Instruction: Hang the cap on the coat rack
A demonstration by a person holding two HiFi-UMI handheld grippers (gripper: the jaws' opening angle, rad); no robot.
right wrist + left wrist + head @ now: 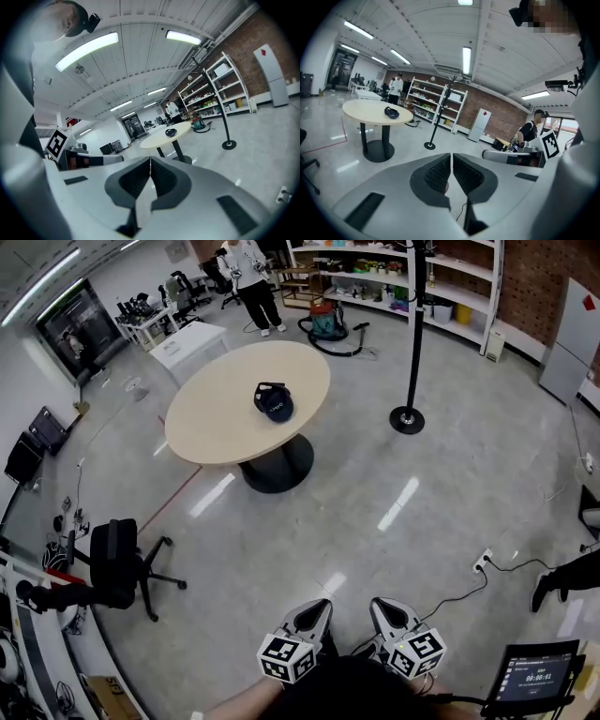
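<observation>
Could shove cap off tabletop if approached with left hand-held gripper and right hand-held gripper both pressed together, empty.

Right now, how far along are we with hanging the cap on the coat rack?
Nothing looks done yet. The cap lies on the round table, apart from the coat rack. In hand: nothing; left gripper and right gripper are empty, jaws together, well short of the table. Still to do: reach the cap, grip it, carry it over and hang it.
</observation>
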